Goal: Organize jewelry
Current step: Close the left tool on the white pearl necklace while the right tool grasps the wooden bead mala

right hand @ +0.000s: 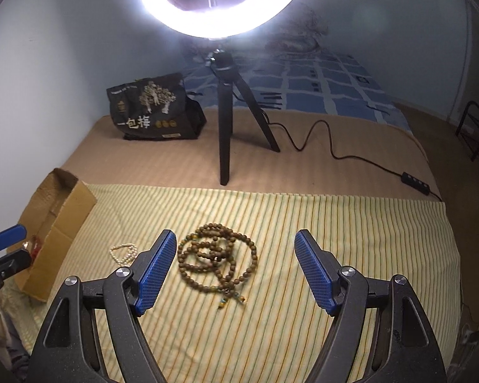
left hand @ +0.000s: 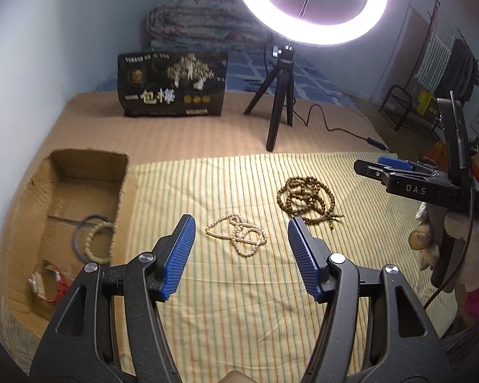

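- Jewelry lies on a yellow striped cloth (left hand: 239, 303) spread over a tan bed cover, seen from two cameras mounted on hand-held grippers.
- Left gripper (left hand: 241, 223) hovers above the cloth with its blue-padded jaws spread apart and nothing between the pads.
- Pearl necklace (left hand: 238, 234), cream-coloured and loosely tangled, lies on the cloth in the gap ahead of the left jaws, not touched by them.
- Right gripper (right hand: 236, 237) also stands spread wide, empty, angled down at the cloth.
- Wooden bead necklace (right hand: 218, 263), brown and coiled in several loops with a small tassel end, lies on the cloth between and just ahead of the right jaws, closer to the left pad, apart from both.
- Cardboard box (left hand: 25, 210) sits open at the cloth's left edge; inside are a pale beaded bracelet (left hand: 97, 239), a dark ring-shaped band touching it, and a small red item.
- Gloved hand (left hand: 459, 239) holds the right tool at the far right of the left view.
- Ring light (left hand: 309, 6) glows on a black tripod (left hand: 279, 102) behind the cloth, its cable trailing right.
- Black printed bag (left hand: 174, 84) stands near the wall.
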{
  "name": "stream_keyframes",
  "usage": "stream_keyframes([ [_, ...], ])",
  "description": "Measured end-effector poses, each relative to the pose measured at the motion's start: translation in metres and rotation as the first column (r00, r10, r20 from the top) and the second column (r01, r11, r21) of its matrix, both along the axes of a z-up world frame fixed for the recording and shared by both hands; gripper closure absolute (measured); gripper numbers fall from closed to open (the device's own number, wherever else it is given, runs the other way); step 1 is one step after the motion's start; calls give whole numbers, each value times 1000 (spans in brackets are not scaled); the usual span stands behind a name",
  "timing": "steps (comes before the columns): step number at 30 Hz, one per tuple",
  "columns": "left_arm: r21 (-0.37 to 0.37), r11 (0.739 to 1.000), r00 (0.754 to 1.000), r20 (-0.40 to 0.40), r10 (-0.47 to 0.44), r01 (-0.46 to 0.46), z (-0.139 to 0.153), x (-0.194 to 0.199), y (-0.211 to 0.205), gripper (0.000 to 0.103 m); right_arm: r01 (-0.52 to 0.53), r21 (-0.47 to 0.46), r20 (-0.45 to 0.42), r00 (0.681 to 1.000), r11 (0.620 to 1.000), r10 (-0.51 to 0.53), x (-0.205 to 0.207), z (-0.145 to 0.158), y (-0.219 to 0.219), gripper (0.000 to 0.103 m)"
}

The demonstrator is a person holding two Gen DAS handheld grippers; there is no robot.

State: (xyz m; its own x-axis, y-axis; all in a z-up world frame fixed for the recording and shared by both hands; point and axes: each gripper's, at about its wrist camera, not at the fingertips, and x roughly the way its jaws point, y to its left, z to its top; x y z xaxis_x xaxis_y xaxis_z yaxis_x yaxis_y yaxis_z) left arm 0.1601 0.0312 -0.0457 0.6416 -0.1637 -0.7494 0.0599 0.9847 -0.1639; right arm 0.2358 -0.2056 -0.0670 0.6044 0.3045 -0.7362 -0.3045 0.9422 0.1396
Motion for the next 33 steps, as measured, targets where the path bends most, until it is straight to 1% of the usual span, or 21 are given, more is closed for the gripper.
stream_keyframes([
  [3, -16, 1000, 999, -43, 12, -13, -14, 11, -2, 41, -5, 3, -23, 1000, 1000, 5, 5, -9, 0, 27],
  [9, 6, 1000, 994, -107, 18, -17, -45, 29, -10, 41, -29, 15, -37, 999, 999, 29, 16, -27, 1, 27],
  [12, -14, 1000, 990, -141, 6, -8, -58, 37, -13, 41, -48, 3, -52, 998, 999, 48, 21, -38, 6, 27],
  [16, -15, 1000, 989, -148, -21, 19, -66, 44, -20, 41, -105, -20, -69, 992, 994, 104, 27, -51, 16, 27],
  [18, -33, 999, 986, -169, -10, 5, -73, 50, -20, 41, -138, -43, -80, 988, 989, 134, 29, -57, 23, 27],
  [21, -56, 998, 979, -204, 5, -16, -83, 59, -17, 41, -161, -68, -88, 984, 985, 155, 33, -64, 31, 26],
  [22, -51, 998, 978, -208, 9, -20, -85, 62, -17, 41, -162, -68, -91, 984, 984, 156, 35, -67, 32, 22],
  [23, -43, 999, 977, -214, 11, -20, -88, 65, -17, 41, -161, -68, -96, 983, 985, 154, 37, -69, 34, 21],
  [25, -26, 999, 974, -225, 20, -26, -94, 71, -17, 41, -169, -73, -98, 982, 983, 162, 39, -73, 38, 21],
  [27, -29, 999, 970, -240, 35, -43, -99, 77, -15, 41, -187, -85, -101, 979, 979, 179, 41, -76, 42, 21],
  [30, -35, 998, 962, -271, 43, -55, -109, 85, -12, 41, -219, -102, -128, 970, 970, 206, 45, -85, 48, 21],
  [33, 18, 1000, 963, -269, 15, -11, -112, 91, -21, 41, -222, -103, -153, 967, 970, 206, 49, -94, 51, 19],
])
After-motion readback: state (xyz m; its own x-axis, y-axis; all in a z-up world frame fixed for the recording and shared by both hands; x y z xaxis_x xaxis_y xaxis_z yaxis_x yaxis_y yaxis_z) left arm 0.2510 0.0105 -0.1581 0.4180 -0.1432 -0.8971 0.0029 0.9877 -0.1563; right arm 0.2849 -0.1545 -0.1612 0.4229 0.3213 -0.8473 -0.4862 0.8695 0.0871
